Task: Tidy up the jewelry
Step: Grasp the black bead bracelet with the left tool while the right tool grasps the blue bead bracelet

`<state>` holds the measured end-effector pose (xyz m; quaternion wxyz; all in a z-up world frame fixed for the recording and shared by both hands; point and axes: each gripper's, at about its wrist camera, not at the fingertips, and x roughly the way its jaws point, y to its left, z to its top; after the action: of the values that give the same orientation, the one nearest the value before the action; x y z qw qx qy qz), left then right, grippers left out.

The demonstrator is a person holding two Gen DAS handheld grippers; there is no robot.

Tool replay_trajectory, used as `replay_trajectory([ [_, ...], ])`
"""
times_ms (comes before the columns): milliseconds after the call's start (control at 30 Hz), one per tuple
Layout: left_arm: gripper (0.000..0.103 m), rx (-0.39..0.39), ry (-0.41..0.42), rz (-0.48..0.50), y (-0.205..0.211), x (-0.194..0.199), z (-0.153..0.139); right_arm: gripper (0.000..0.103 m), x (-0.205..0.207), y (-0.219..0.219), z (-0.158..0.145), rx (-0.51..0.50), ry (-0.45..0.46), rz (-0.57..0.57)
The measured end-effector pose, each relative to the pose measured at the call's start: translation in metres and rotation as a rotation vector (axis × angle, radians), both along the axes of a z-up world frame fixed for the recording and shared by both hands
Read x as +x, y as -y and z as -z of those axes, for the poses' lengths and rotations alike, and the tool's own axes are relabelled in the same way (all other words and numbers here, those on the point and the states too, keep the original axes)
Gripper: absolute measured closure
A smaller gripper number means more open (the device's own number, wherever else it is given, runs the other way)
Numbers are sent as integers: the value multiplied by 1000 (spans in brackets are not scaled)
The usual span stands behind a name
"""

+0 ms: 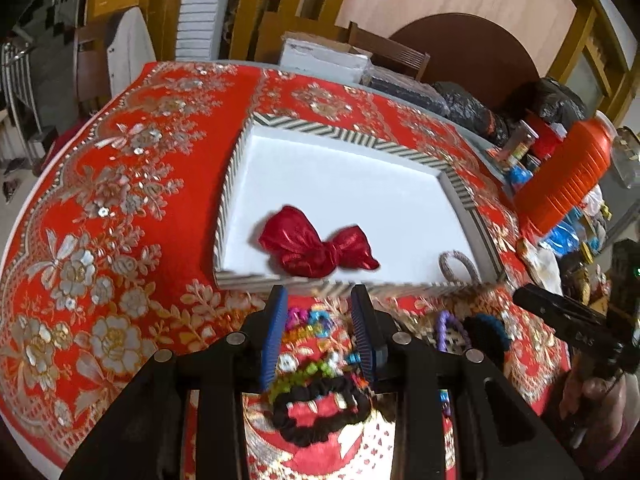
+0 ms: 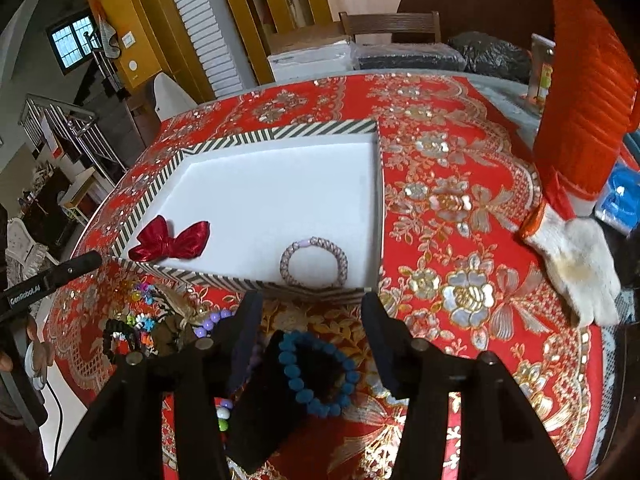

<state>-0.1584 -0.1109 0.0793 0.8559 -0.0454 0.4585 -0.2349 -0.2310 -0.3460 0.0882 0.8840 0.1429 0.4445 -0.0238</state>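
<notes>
A white tray with a striped rim [image 1: 340,130] [image 2: 280,130] sits on the red cloth. Inside lie a red bow [image 1: 316,246] [image 2: 170,242] and a pale braided bracelet [image 1: 458,266] [image 2: 314,262]. My left gripper [image 1: 320,300] is open just short of the tray's near rim, above a pile of colourful beads [image 1: 308,320] and a black scrunchie [image 1: 320,408]. My right gripper [image 2: 312,308] is open above a blue bead bracelet [image 2: 318,372] on a black pad [image 2: 272,412]. A purple bead bracelet [image 2: 212,320] [image 1: 442,330] lies beside it.
An orange ribbed bottle [image 1: 568,172] [image 2: 584,80], a white work glove [image 2: 576,268] and cluttered small items [image 1: 532,152] stand at the right. Boxes and black bags [image 2: 492,54] line the table's far edge. The table edge falls away at the left.
</notes>
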Motion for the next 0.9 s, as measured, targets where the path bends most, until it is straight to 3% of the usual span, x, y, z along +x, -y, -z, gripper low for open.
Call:
replay_trajectory([
  [300,76,26,-56,108,-4,-22,10,49,-12,-3,-5,10,3,-23],
  [467,75,83,-75,109,-13,-34,27,49,-23,-3,1,-15,-38,-32],
  [667,75,60,-139,107,-22,-42,45,50,-31,-15,12,-45,-73,-104],
  [767,75,55,-155,102,-19,-43,50,59,-26,-21,19,-80,-92,-124],
  [900,75,49,-169,101,-16,-43,55,85,-22,-16,32,-33,-105,-131],
])
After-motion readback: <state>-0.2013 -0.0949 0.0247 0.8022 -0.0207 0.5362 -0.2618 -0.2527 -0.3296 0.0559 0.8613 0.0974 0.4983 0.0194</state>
